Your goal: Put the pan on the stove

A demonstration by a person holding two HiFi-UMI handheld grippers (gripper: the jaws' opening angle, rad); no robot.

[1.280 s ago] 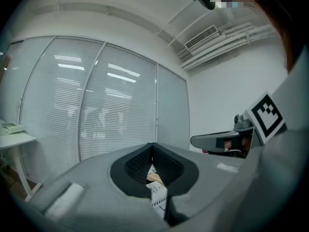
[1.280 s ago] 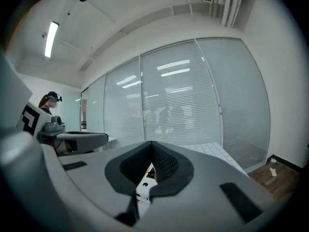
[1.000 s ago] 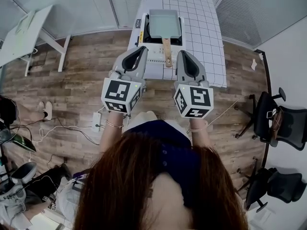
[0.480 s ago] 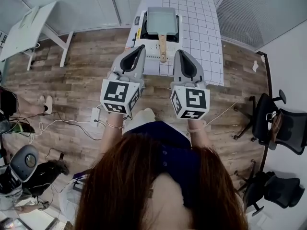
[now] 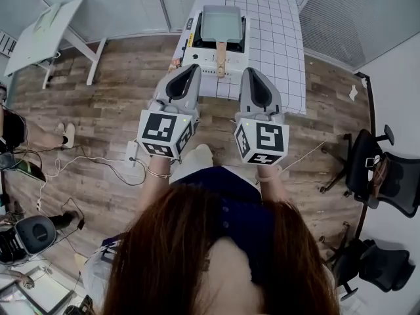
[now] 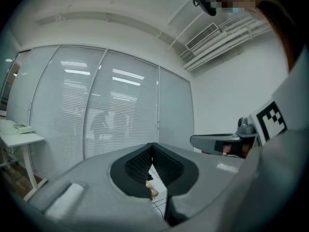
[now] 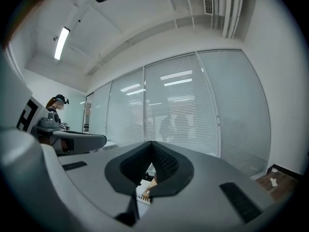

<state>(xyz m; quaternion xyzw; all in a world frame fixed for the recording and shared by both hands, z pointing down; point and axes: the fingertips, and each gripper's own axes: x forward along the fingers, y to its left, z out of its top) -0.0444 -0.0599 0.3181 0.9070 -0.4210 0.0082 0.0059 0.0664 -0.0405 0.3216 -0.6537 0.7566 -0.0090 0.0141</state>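
The pan (image 5: pixel 222 23) already sits on the stove (image 5: pixel 195 39), which stands at the near end of the white gridded tabletop (image 5: pixel 275 44). It is a rectangular pan, and it covers most of the stove's black top. Its wooden handle (image 5: pixel 221 56) runs straight out over the stove's front edge towards the person, so the long axis of pan and handle points at the gap between the two grippers.

Both grippers are held level on the person's side of the stove, short of it and touching nothing. The left gripper (image 5: pixel 192 67) is off the stove's left front corner and the right gripper (image 5: pixel 249 71) off its right front corner. The handle's end lies between them, about equally near to each.

Each gripper's jaws are together with nothing between them. This shows in the left gripper view (image 6: pixel 152 146) and the right gripper view (image 7: pixel 152 144).

The pan looks empty, with a pale, bare inside. Judged from how things lie, the placing looks done.
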